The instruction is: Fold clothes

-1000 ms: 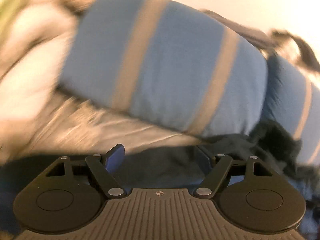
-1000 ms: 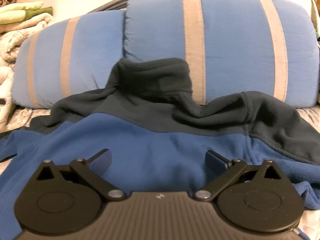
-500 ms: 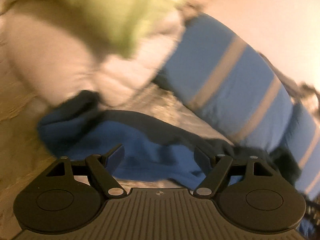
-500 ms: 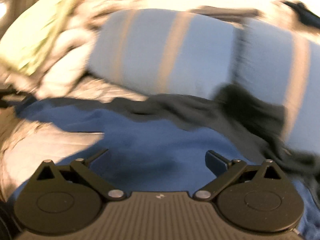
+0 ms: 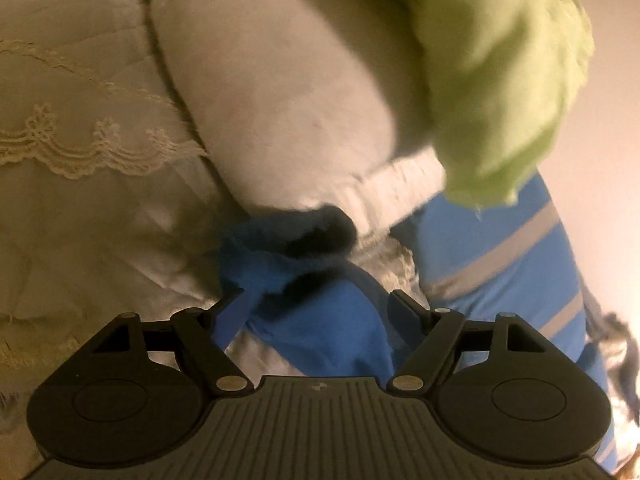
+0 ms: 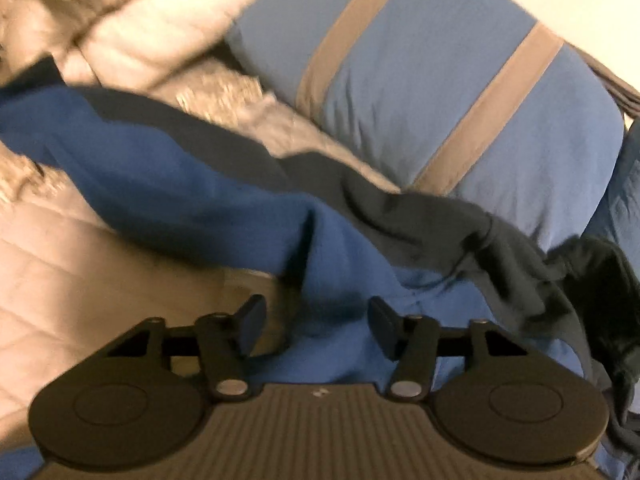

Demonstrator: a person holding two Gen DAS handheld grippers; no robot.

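- Left wrist view, far left at 9 o'clock: the quilt [image 5: 80, 184] spreads out beige, a scalloped lace line running across it.
- Up at 12 o'clock sits a big white pillow [image 5: 280, 92], blurred, lying on the quilt.
- Dead centre, the fleece [image 5: 320, 320] shows one blue sleeve, its dark cuff [image 5: 324, 232] just touching the pillow's lower edge.
- The left gripper [image 5: 318, 308] stands wide open, one finger either side of the sleeve, nothing held; whether the fingers touch the cloth, I cannot tell.
- At 1 o'clock a green blanket [image 5: 500, 80] hangs over the pillow, fuzzy and blurred.
- At 3 o'clock the striped cushion [image 5: 500, 264] lies blue with grey bands, just beside the sleeve.
- Right wrist view now, 10 o'clock: white bedding, blurred, with the sleeve [image 6: 140, 152] stretching out toward it across the quilt [image 6: 80, 280].
- Centre: the fleece body [image 6: 360, 260] lies blue and rumpled right in front of the right gripper [image 6: 316, 320].
- That gripper's jaws are parted about halfway, hovering over the blue cloth with nothing pinched between them.
- At 1 o'clock the striped cushion [image 6: 440, 80] leans behind the fleece.
- At 4 o'clock the fleece's dark shoulder panel [image 6: 540, 264] bunches up against the cushion's lower edge.
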